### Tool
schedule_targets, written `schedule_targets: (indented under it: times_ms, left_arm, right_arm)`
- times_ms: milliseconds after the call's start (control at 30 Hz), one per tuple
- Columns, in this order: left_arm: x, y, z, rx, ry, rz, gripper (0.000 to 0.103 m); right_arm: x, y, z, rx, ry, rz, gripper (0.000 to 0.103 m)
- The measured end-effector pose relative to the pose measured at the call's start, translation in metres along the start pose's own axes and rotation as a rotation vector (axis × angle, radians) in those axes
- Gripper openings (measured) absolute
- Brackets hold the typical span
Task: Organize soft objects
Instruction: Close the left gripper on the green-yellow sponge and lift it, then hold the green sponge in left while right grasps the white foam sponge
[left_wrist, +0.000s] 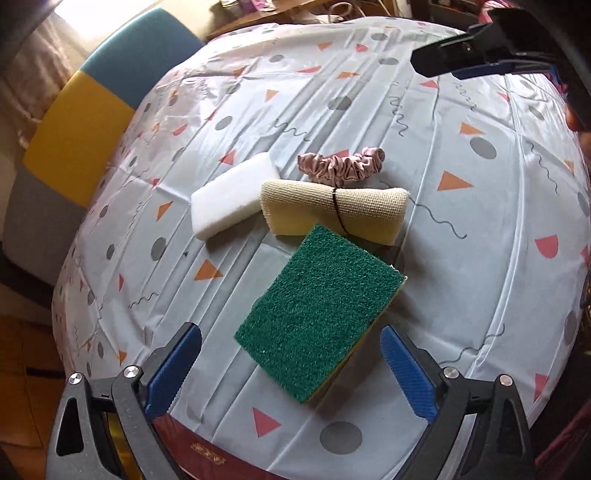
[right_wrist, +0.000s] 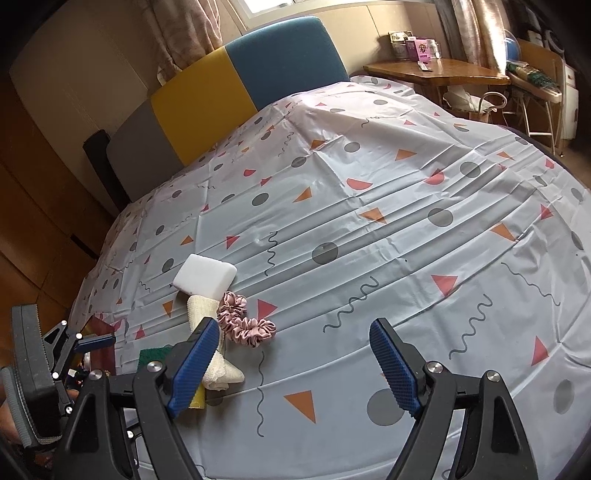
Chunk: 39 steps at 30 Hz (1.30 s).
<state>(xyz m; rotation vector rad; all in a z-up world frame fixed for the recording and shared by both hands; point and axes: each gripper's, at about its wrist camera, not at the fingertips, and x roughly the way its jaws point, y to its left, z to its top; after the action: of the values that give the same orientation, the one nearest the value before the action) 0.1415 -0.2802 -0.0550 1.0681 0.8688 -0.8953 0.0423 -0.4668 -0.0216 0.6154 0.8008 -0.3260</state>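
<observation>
A green scouring sponge (left_wrist: 317, 314) with a yellow underside lies on the patterned tablecloth (left_wrist: 461, 258), its far corner propped on a cream bandage roll (left_wrist: 332, 212) tied with a black band. A white foam block (left_wrist: 232, 195) and a pink satin scrunchie (left_wrist: 343, 164) lie just beyond. My left gripper (left_wrist: 291, 365) is open, its jaws on either side of the sponge's near end, empty. My right gripper (right_wrist: 291, 350) is open and empty above the cloth, right of the bandage roll (right_wrist: 201, 310), scrunchie (right_wrist: 243, 325) and foam block (right_wrist: 205, 277). The right gripper also shows in the left wrist view (left_wrist: 454, 68).
A chair with yellow, blue and grey panels (right_wrist: 236, 85) stands at the table's far edge. A wooden side table (right_wrist: 436, 72) with small items stands at the back right. The left gripper shows at the left edge of the right wrist view (right_wrist: 94, 341).
</observation>
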Motion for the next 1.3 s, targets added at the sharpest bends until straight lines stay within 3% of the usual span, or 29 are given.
schedule_targets:
  times_ms: [333,400,533,767,900,1100,1300]
  left_arm:
    - [0.031,0.001,0.015,0.002,0.017,-0.101,0.098]
    - [0.033,-0.001,0.013,-0.028,0.017,-0.132,0.088]
    - [0.023,-0.006,0.005,-0.11,-0.019,-0.138,0.083]
    - [-0.012,-0.018,-0.019,-0.365,-0.03,-0.067,0.081]
    - [-0.032,-0.034,-0.037,-0.528,-0.028,-0.095,0.081]
    - [-0.045,-0.084,-0.064,-0.549,-0.083,-0.007,0.081]
    - [-0.044,-0.091,-0.086,-0.555,-0.171,0.07,0.081]
  right_arm:
    - [0.008,-0.004,0.002,0.01,0.018,-0.009,0.084]
    - [0.009,-0.005,0.002,0.013,0.021,-0.011,0.084]
    - [0.009,-0.006,0.001,0.014,0.016,-0.017,0.084]
    - [0.005,-0.004,0.0,0.016,0.01,-0.008,0.084]
    - [0.005,0.003,-0.003,-0.015,0.017,0.002,0.084]
    - [0.012,0.029,-0.017,-0.141,0.061,0.047,0.084]
    - [0.025,0.071,-0.028,-0.349,0.076,0.062,0.084]
